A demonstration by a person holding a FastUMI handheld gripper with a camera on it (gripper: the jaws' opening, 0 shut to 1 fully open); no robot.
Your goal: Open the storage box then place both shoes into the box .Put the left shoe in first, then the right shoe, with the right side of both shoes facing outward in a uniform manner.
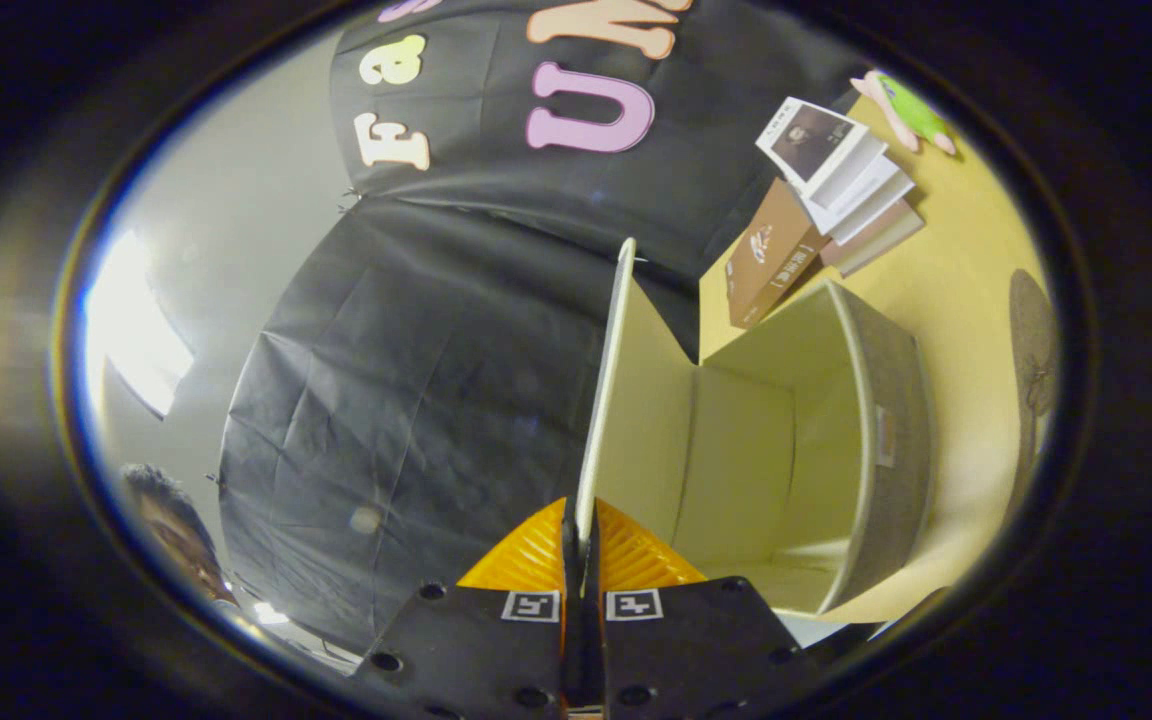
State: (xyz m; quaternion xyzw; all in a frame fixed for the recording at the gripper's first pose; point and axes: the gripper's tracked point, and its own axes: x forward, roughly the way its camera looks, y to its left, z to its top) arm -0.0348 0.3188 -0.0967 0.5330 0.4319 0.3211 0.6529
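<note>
1. Gripper [583, 545]: its orange fingers [536, 555] are pinched tight on the lid [608, 400], whose thin edge runs straight ahead between them.
2. Swing the lid fully back, I judge, keeping the pinch near its edge.
3. Right of the fingers the box [896, 420] gapes empty.
4. Beyond it lie books [836, 180]; bare table [966, 270] gives room.

Storage box [886, 440] of grey felt-like fabric with a pale cream lining, standing open on the yellow tabletop [966, 290], hollow interior exposed and nothing visible inside. Lid [608, 390] thin, cream-edged, swung up edge-on from the box's near side, pinched between the orange fingers [636, 555] of the gripper [583, 545]. A dark brown shoe [1034, 345] lying beyond the box's grey outer wall, well apart from the lid.
</note>
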